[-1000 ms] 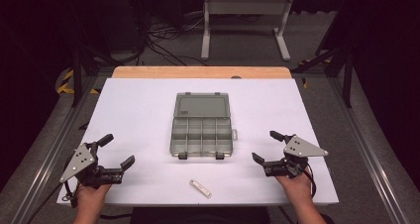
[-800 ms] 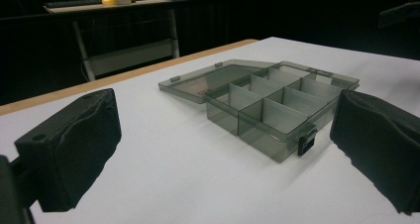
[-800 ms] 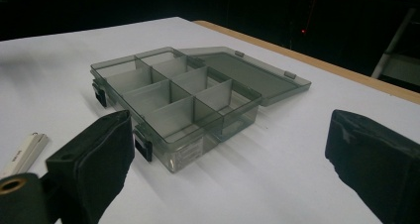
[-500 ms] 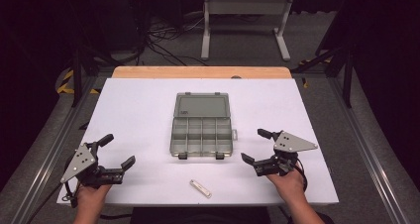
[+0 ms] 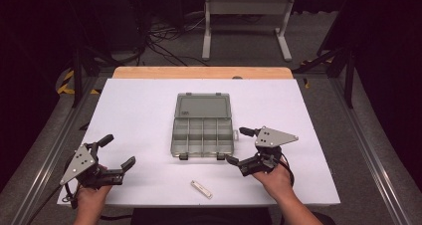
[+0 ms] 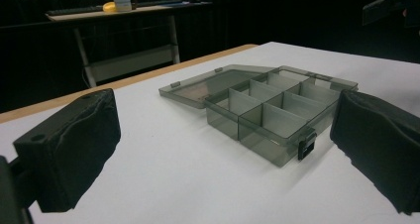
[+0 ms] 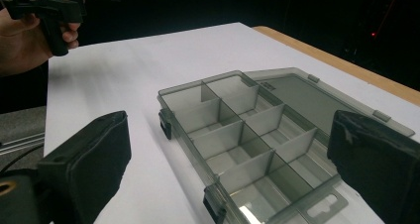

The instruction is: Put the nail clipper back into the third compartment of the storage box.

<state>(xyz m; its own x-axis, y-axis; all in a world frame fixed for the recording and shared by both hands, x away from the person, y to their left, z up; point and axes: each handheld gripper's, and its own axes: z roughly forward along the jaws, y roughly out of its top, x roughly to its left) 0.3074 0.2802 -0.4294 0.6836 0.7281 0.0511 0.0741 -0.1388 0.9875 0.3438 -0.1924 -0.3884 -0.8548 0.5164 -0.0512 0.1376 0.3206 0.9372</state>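
The grey box sits in the middle of the white counter with its lid lying flat open on the far side. The right gripper is just beside the box's right front corner, and its jaws are wide apart with nothing in them. In the right gripper view the box lies between the two jaws, very close, and you can see its little walls and its two dark clasps. The left gripper is well apart from the box, jaws also open and holding nothing. In the left gripper view the box sits farther off, nearer the right jaw. The high view also shows a small white stick near the counter's front edge, between the two grippers.
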